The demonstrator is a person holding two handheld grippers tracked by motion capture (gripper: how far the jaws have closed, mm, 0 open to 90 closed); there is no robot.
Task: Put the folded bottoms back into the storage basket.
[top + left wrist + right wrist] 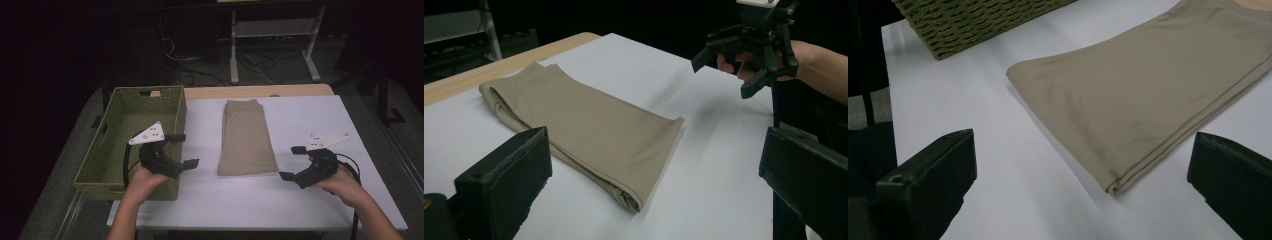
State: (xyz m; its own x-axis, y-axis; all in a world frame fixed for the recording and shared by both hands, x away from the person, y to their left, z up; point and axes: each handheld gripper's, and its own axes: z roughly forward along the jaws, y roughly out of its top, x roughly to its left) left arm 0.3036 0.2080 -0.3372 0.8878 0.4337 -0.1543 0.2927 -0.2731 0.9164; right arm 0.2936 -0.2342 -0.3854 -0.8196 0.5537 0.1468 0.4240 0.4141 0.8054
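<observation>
The folded beige cloth garment (247, 140), a long flat rectangle that looks like trousers, lies in the middle of the white tabletop (300, 200), between the two grippers and touching neither. The left gripper (186, 150) hangs just beside the near right corner of the green woven basket (107, 160), with its jaws spread wide and empty. The right gripper (292, 162) is near the right near corner of the garment, also wide open and holding nothing.

The main risk, in my judgement, is the fabric itself. It is thin, smooth and soft, folded in several layers, and the layered edge shows clearly in the right gripper view (1120, 185). If a gripper closes on the top layer alone, the fold will probably open and the rest will hang down or drag on the tabletop. If both grippers lift at different heights or speeds, the neat rectangle could slide and lose its shape.

The tabletop is smooth and matte, so the cloth may slip away when pushed from the side rather than be caught. The basket is stiff, with a rough open weave and a tall wall; a hanging end of cloth could catch on its rim.
</observation>
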